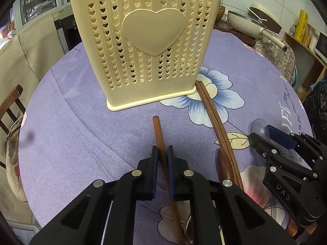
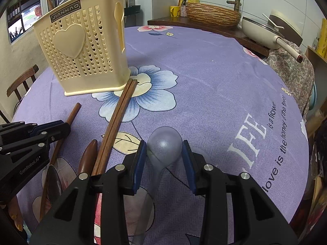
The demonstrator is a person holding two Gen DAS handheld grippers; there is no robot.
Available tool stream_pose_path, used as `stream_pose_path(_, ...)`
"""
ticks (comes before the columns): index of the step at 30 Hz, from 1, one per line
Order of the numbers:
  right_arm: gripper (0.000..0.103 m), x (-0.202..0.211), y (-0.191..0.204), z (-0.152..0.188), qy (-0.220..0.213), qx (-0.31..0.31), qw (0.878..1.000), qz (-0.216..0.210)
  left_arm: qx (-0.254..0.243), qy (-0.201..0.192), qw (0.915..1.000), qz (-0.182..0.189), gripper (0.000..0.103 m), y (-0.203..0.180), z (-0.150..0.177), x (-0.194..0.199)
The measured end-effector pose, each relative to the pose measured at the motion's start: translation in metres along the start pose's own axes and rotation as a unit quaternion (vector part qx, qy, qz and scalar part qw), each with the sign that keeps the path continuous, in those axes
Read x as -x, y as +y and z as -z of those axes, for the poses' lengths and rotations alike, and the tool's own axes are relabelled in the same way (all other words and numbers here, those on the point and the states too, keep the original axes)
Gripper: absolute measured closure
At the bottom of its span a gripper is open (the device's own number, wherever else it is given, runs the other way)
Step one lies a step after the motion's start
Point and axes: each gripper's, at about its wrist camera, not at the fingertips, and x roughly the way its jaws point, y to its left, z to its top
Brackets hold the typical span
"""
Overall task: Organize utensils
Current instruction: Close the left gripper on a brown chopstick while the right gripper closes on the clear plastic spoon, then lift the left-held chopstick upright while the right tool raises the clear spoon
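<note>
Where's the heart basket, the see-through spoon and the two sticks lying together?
Basket (image 1: pixel 153 32): left wrist view, on its big heart.
Spoon (image 2: pixel 164 143): right wrist view, on its bowl, between the right gripper's fingers.
Chopstick pair (image 2: pixel 118 110): right wrist view, mid-length on the shafts.

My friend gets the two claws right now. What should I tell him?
Left claw: nearly closed around a single wooden chopstick lying on the table; a firm grip is not certain.
Right claw: open, its fingers either side of the clear spoon, not pinching it.
The cream holder stands upright at the back, with some utensils already poking out.
A pair of chopsticks lies with its ends at the holder's base; beside it lie a brown wooden spoon and a metal spoon.
Left to do: everything on the tablecloth goes into the holder.
</note>
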Motion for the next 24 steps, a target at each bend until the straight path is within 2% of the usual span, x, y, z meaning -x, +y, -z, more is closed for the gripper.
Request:
stream_pose_path(14, 0.067, 0.0, -0.002, -0.001, 0.0, -0.005, 1.0, -0.01, 0.016, -0.002, 0.9997, 0.018, 0.095, 0.008, -0.004, 0.0)
stream_pose_path(24, 0.067, 0.025, -0.015, -0.009, -0.046, -0.026, 0.998, -0.043, 0.029, -0.048, 0.9979, 0.031, 0.096, 0.015, -0.013, 0.032)
